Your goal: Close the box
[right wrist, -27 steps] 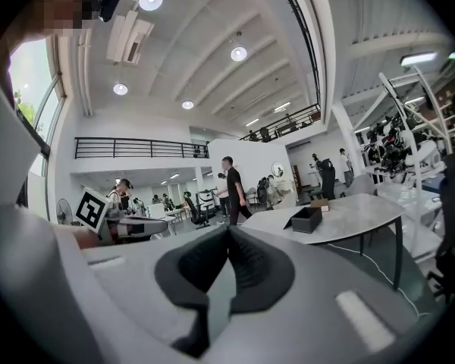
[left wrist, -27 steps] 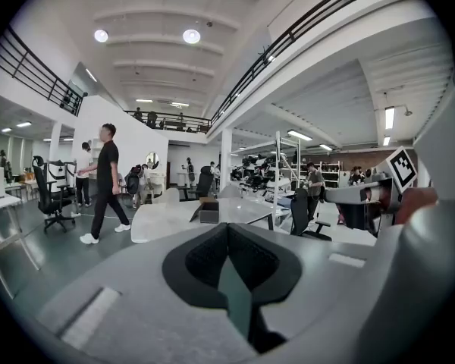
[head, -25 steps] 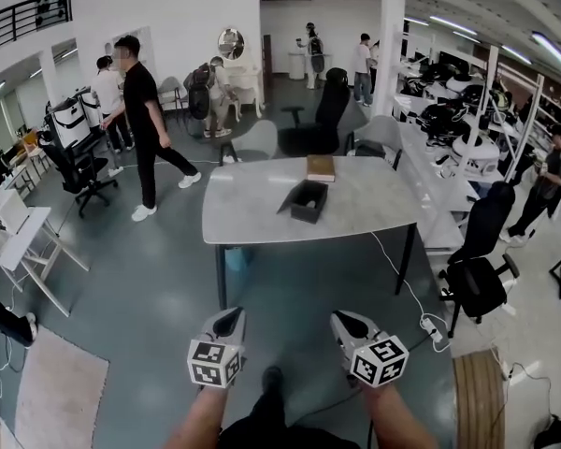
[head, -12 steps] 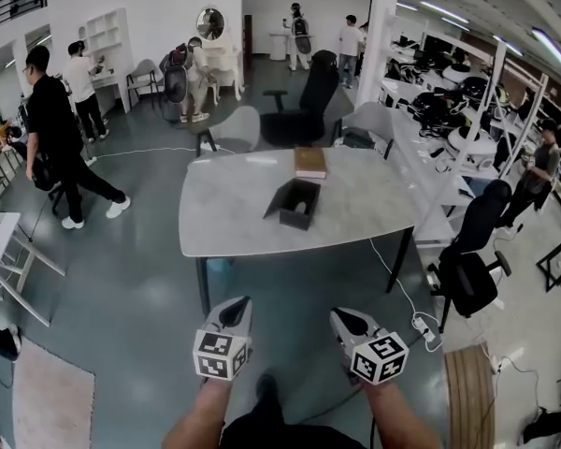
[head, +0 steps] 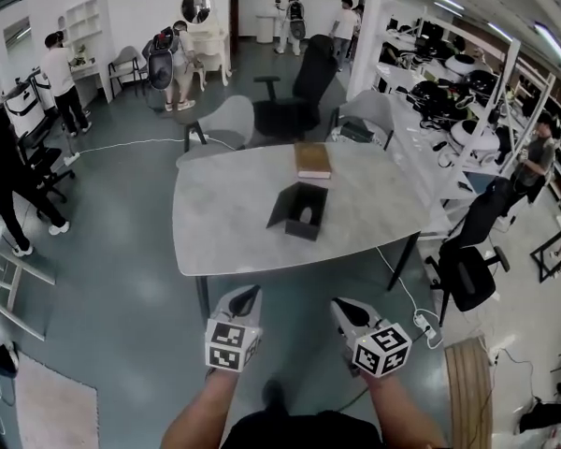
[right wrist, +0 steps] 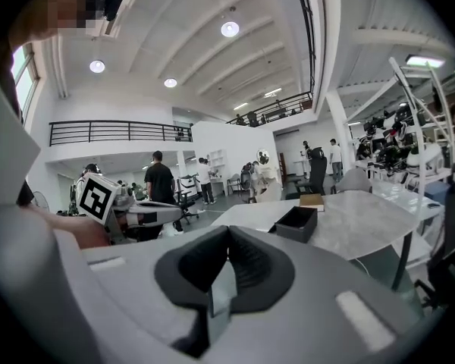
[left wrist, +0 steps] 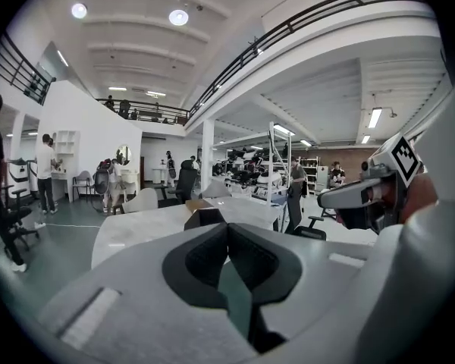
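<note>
An open black box (head: pixel 300 210) with its lid flap tilted up on the left side sits near the middle of the grey table (head: pixel 224 232); it also shows as a black box (right wrist: pixel 296 222) in the right gripper view and a dark box (left wrist: pixel 204 218) in the left gripper view. A brown flat box (head: pixel 311 160) lies behind it. My left gripper (head: pixel 246 299) and right gripper (head: pixel 344 311) hang side by side over the floor, well short of the table's near edge. Both are shut with nothing between the jaws.
Office chairs (head: pixel 304 87) stand behind the table and a black chair (head: pixel 469 271) at its right. A cable and power strip (head: pixel 421 323) lie on the floor by the right table leg. Several people stand far off at the left and back. A rug (head: pixel 47 410) lies bottom left.
The table and box have come nearer and lower in the head view. The person in black has shifted to the far left edge. Both grippers keep their pose.
</note>
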Tool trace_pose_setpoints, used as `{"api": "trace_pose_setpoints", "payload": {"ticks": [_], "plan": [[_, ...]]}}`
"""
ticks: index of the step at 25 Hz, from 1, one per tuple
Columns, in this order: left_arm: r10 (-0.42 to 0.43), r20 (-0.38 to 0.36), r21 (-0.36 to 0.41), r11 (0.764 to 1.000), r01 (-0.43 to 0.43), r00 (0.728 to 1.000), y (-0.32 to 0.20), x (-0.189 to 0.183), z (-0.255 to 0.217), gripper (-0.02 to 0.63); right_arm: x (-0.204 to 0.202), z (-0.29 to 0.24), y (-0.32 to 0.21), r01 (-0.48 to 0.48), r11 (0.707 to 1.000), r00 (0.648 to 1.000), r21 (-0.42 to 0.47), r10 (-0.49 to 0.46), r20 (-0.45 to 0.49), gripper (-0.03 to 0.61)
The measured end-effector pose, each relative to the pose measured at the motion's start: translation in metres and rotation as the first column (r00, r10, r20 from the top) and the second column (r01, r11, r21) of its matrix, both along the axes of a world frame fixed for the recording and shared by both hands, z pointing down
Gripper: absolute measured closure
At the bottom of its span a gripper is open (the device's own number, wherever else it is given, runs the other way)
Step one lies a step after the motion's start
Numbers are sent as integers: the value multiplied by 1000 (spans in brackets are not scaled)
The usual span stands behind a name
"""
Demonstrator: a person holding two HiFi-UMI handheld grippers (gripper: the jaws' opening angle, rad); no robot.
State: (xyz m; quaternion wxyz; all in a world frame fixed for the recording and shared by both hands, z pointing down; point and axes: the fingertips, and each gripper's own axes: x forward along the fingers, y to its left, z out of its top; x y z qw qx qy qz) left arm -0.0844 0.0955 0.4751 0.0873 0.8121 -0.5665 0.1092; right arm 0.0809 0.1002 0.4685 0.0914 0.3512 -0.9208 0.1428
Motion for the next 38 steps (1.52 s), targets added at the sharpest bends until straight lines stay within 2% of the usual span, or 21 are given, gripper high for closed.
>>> {"api": "trace_pose_setpoints", "payload": {"ticks": [10, 16, 25, 31, 38], "plan": [[-10, -37, 8, 1000, 10, 999, -30, -28, -10, 603, -33, -12, -43, -13, 1000, 999, 13, 13, 46, 578], [-21, -22, 7, 1000, 21, 1000, -51, -34, -5, 603, -45, -4, -69, -6, 1000, 997, -7, 6, 80, 578], [8, -29, 10, 1000, -8, 1000, -152, -19, 6, 603, -44, 11, -176, -24, 999, 991, -36, 29, 133, 578], [-16, -24, -24, 1000, 16, 1000, -241, -28, 19, 603, -47, 31, -262, -3, 997, 991, -80, 14, 136, 578], [-28, 16, -59, 998, 29, 999, -329, -23, 31, 603, -39, 46, -348, 22, 992, 988, -123, -2, 155, 578]]}}
